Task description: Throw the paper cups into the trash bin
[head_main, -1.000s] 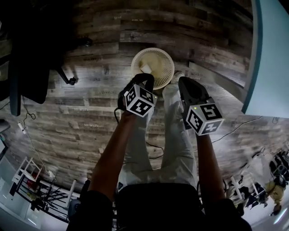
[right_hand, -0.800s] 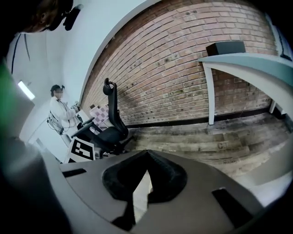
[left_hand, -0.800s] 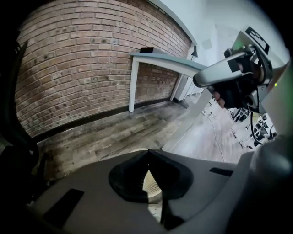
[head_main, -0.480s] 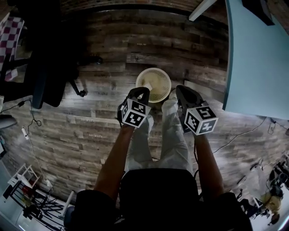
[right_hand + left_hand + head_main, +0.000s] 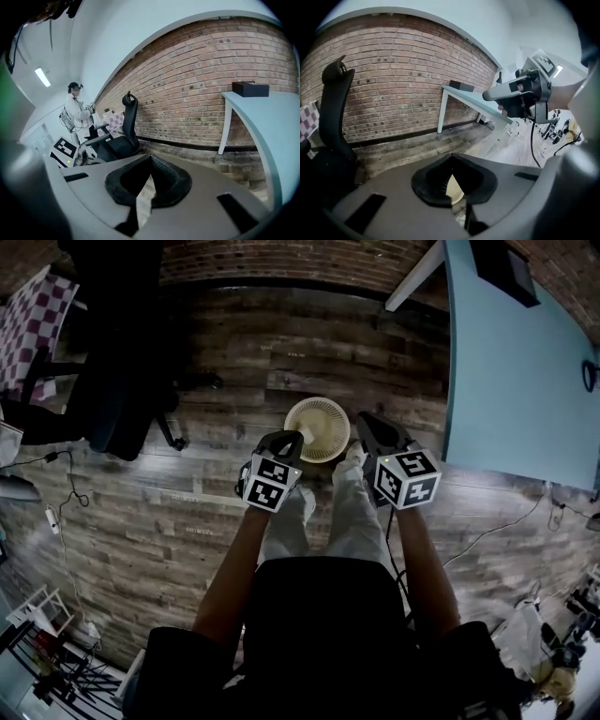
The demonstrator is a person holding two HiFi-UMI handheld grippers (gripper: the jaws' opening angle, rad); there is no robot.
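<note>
Now left gripper and right gripper, jaws together and empty, have risen off the trash bin; cup apparently dropped.

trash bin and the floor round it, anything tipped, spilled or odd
Nothing stands out. The trash bin stands upright on the wood floor, and no litter shows beside it. The left gripper and the right gripper are held at either side of it, both shut with nothing between the jaws.

The head view looks steeply down from high above onto floor and bin. Both gripper views ride low (nearly level), facing the same brick wall, table and chair.
</note>
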